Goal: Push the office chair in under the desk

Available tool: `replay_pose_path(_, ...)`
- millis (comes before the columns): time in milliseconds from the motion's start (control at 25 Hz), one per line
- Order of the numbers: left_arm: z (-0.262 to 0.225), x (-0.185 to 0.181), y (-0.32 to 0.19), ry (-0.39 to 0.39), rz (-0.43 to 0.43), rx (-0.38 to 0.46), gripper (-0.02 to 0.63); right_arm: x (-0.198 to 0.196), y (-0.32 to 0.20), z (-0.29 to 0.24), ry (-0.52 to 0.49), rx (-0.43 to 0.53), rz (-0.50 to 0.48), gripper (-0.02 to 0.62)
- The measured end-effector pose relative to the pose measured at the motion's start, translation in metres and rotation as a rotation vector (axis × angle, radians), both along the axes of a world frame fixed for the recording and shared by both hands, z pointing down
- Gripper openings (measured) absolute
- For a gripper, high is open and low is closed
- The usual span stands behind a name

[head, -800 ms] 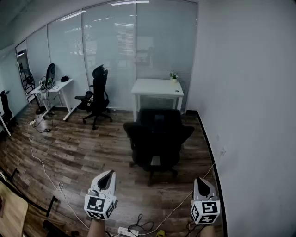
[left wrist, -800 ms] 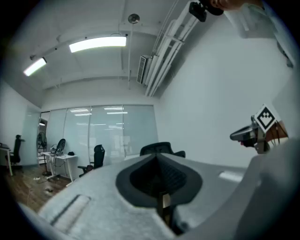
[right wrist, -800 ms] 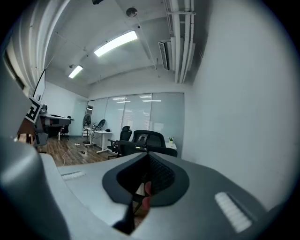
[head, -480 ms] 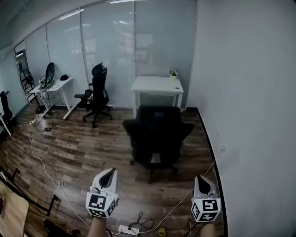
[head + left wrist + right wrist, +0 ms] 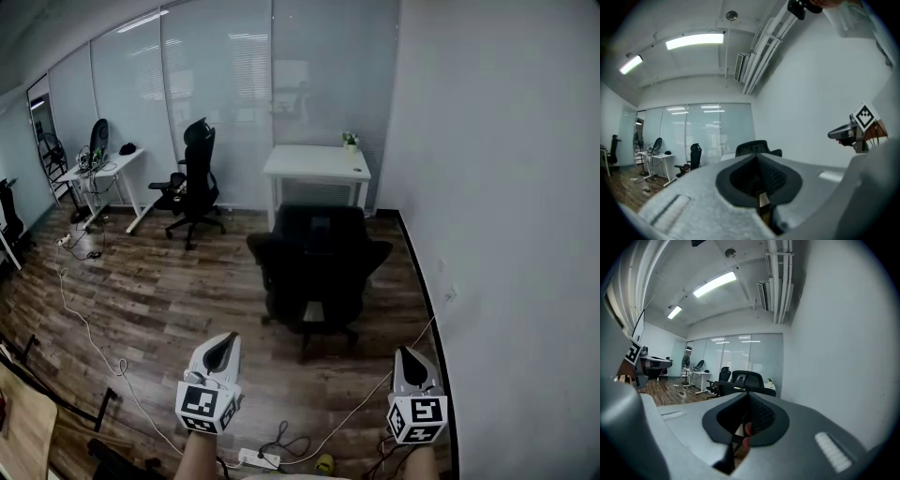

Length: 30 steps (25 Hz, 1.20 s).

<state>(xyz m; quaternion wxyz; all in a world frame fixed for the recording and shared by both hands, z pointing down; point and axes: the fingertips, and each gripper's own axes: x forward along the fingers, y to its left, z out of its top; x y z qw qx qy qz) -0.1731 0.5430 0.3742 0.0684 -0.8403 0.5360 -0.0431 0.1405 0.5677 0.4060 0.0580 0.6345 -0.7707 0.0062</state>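
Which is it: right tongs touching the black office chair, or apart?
Apart. The head view shows bare wood floor between the right tongs and the office chair.

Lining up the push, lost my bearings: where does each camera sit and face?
Head view: on the head, facing forward-down at office chair and desk; left gripper, right gripper low.
Left gripper view: along its shut jaws toward the chair; right gripper at right.
Right gripper view: along its shut jaws likewise; left gripper at left.
All share the chair.
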Motion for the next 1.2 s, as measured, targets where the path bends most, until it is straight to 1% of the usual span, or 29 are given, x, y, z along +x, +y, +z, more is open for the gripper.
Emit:
replay_pose_path(240, 0.002, 0.001, 0.002, -0.005, 0.004, -0.006, 0.0, -0.002, 0.003, 0.001, 0.002, 0.001, -0.004, 0.005)
replay_pose_path(280, 0.002, 0.001, 0.003, -0.007, 0.005, -0.009, 0.007, -0.002, 0.003, 0.002, 0.001, 0.002, -0.004, 0.005)
replay_pose_path(360, 0.004, 0.002, 0.003, -0.009, 0.006, -0.011, 0.05, -0.003, 0.004, 0.003, -0.002, 0.003, -0.013, 0.011)
replay_pose_path(440, 0.005, 0.003, 0.004, -0.007, 0.005, -0.014, 0.056, -0.005, 0.004, 0.004, -0.006, 0.0, -0.028, 0.02)
replay_pose_path(560, 0.007, 0.007, 0.004, -0.005, 0.015, -0.026, 0.084, -0.007, 0.006, 0.007, -0.005, -0.009, -0.044, 0.056)
replay_pose_path(720, 0.011, 0.013, 0.001, -0.011, 0.022, -0.034, 0.097, -0.006, 0.003, 0.012, 0.001, -0.022, -0.059, 0.105)
replay_pose_path(960, 0.012, 0.024, -0.003, -0.012, 0.028, -0.041, 0.098, 0.001, -0.002, 0.014, 0.004, -0.028, -0.064, 0.109)
replay_pose_path(1200, 0.009, 0.045, -0.015, -0.022, 0.012, -0.042, 0.098, 0.021, -0.017, 0.012, 0.002, -0.02, -0.088, 0.109)
